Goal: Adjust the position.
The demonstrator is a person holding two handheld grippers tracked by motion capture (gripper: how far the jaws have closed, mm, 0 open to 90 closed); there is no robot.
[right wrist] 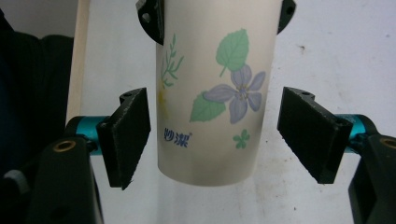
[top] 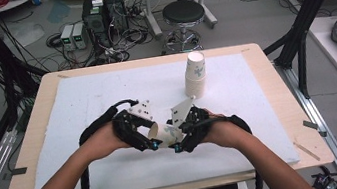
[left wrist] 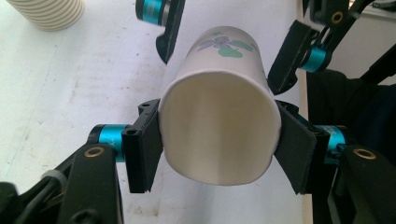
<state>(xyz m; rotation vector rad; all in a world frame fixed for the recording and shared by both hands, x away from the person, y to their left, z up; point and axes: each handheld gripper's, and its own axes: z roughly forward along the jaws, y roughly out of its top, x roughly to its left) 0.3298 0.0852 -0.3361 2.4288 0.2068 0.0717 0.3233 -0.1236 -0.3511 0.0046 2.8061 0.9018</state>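
— Looking down from the high view, where is the paper cup (top: pixel 166 134)?
— Lying on its side in the air just above the white mat (top: pixel 82 102), between the two grippers, toward the six o'clock edge of the worktop (top: pixel 36 101).

— Who has hold of it?
— The left gripper (top: pixel 149 142). In the left gripper view its two fingers (left wrist: pixel 144 144) press the cup's open rim from nine and three o'clock, and the rim is squeezed into an oval. The mouth of the cup faces that camera.

— And the right gripper (top: pixel 179 142)?
— Its fingers (right wrist: pixel 127 135) stand wide, one on each side of the cup's closed base end, with a clear gap on both sides; they do not touch it. In the right gripper view the cup (right wrist: pixel 212 88) shows a purple flower, green leaves and blue lettering.

— Anything else on the worktop?
— A stack of paper cups (top: pixel 196 75) stands upright on the mat toward one o'clock from the grippers, well apart from them. On the floor beyond the worktop, at twelve o'clock, there is a black stool (top: pixel 184 13).
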